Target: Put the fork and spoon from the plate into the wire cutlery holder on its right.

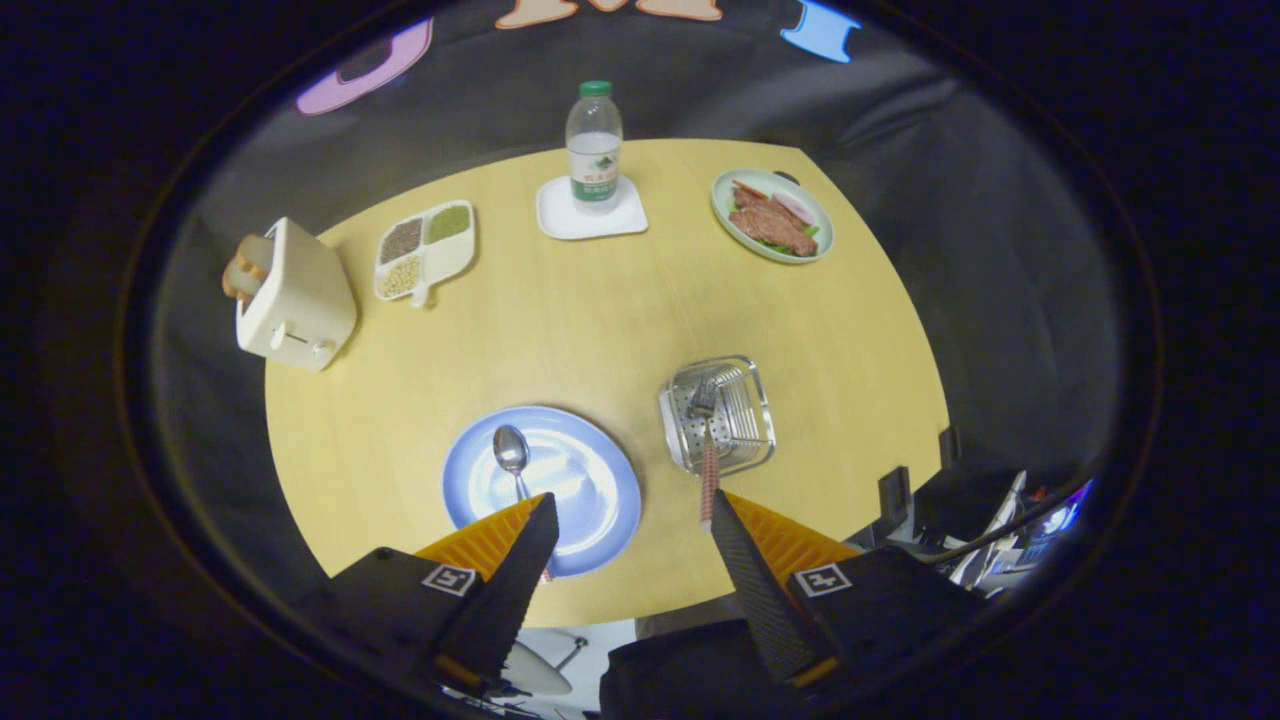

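Fork: your fork (707, 440) already stands in the wire cutlery holder (718, 415), tines down in the basket, its red patterned handle leaning out over the near rim toward you. That half looks done.
Spoon: the spoon (513, 455) still lies on the blue plate (580, 480), bowl away from you, handle running under your left finger. This one is left to move.
Fingers: your gripper (630, 520) hangs above the near bench edge, fingers spread wide, nothing between them.
Materials: holder is shiny metal, wire on one side, perforated sheet on the other; spoon polished steel; plate glossy and round; bench (600, 320) pale smooth wood.
Beyond: toaster (295, 295) at the left edge, divided snack tray (425, 250), water bottle (594, 145) on a white coaster, plate of meat (772, 215) by the far right corner.
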The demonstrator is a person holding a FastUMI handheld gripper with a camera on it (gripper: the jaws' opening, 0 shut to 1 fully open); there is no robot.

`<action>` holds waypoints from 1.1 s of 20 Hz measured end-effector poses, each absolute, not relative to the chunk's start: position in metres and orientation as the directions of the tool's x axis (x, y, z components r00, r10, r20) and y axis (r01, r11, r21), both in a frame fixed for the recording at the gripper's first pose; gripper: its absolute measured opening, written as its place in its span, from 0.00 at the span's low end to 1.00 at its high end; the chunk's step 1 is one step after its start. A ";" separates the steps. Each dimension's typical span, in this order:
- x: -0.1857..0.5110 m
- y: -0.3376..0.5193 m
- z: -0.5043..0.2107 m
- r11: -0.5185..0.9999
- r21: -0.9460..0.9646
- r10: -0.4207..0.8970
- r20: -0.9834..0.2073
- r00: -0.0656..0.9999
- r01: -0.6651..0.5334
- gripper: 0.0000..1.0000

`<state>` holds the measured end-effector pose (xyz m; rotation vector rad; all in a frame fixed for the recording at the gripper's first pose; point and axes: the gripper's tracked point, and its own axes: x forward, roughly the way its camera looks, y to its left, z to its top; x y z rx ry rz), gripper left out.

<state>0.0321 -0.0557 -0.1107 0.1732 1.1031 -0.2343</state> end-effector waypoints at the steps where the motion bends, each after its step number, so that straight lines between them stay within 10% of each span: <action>1: 0.028 -0.048 -0.111 0.965 0.016 -0.108 -0.884 0.454 0.261 0.98; 22: 0.021 0.059 -0.210 0.998 0.006 -0.054 -0.521 0.852 0.067 0.97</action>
